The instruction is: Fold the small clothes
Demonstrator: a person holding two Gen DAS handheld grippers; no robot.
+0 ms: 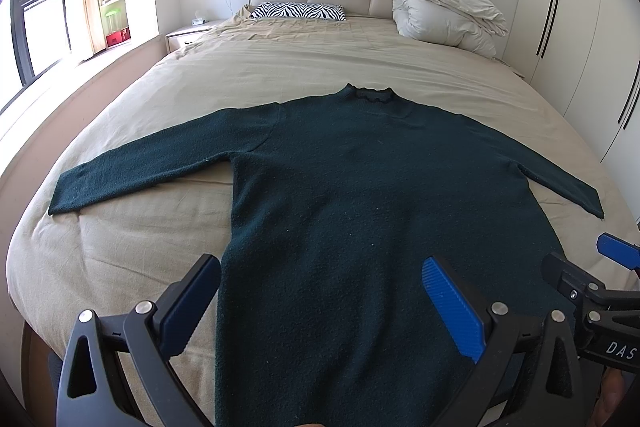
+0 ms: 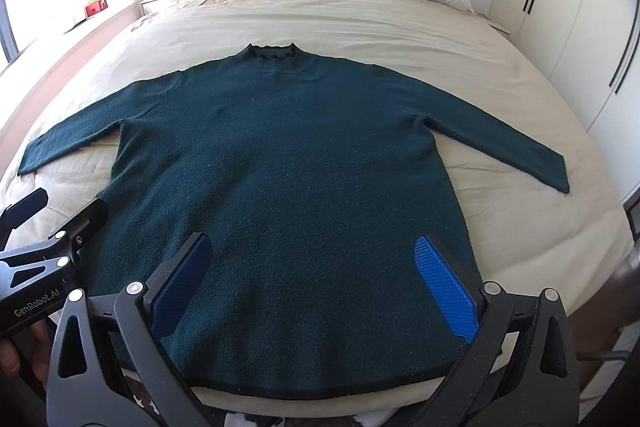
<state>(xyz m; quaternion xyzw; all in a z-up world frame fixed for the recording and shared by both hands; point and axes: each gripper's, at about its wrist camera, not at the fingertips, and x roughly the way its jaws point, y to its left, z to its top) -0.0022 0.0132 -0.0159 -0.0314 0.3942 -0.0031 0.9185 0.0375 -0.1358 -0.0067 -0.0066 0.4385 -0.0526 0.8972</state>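
Observation:
A dark green sweater (image 1: 360, 187) lies flat on the bed, front up, collar toward the headboard, both sleeves spread out to the sides. It also shows in the right wrist view (image 2: 300, 167), where its hem lies near the foot edge. My left gripper (image 1: 320, 303) is open and empty above the sweater's lower left part. My right gripper (image 2: 314, 279) is open and empty above the lower middle of the sweater. Each gripper shows at the edge of the other's view: the right gripper (image 1: 592, 275) and the left gripper (image 2: 56, 211).
The bed (image 1: 120, 247) has a beige cover. A zebra-print pillow (image 1: 298, 11) and a folded white duvet (image 1: 444, 11) lie by the headboard. A white wardrobe (image 1: 580, 27) stands on the right, a window and shelves on the left.

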